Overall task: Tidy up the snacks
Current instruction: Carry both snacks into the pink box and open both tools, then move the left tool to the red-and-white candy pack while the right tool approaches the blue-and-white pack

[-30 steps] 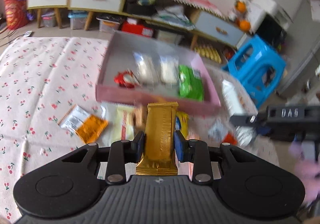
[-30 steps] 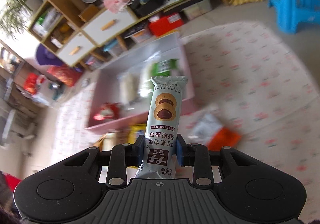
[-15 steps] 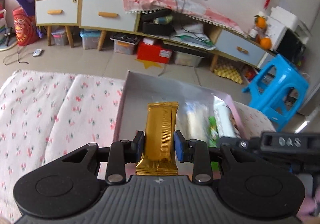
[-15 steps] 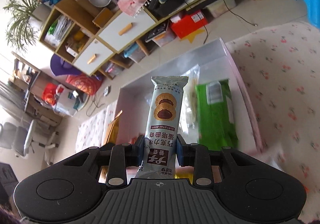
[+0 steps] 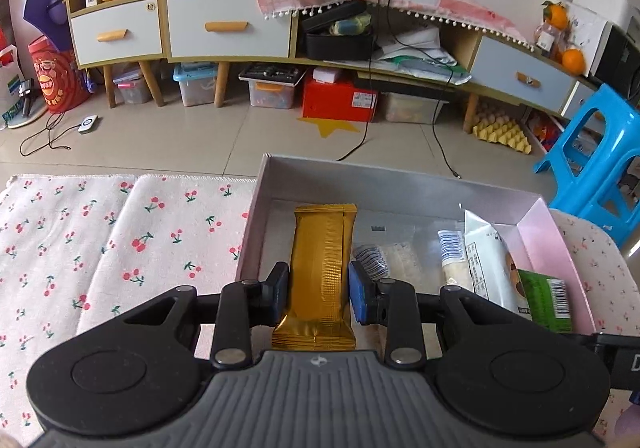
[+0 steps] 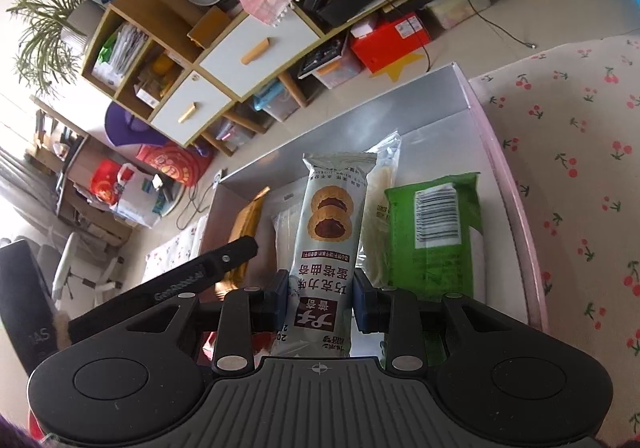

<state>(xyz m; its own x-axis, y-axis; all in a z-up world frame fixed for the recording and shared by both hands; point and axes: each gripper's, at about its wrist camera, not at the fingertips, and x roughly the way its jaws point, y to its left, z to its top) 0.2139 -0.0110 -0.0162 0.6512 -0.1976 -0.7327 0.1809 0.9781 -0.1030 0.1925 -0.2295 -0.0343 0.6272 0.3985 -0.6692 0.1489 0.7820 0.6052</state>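
The right hand-held gripper [image 6: 319,302] clamps a pale grey chocolate tart cookie packet [image 6: 330,244], held upright over the pink box [image 6: 516,207]. Inside lie a green packet [image 6: 434,232] and clear-wrapped snacks [image 6: 380,183]. The left hand-held gripper [image 6: 224,258] holds a gold bar [image 6: 246,219] at the box's left.

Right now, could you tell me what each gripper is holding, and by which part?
Left gripper: gold snack bar, pinched across its lower half. Right gripper: cookie packet, likewise.
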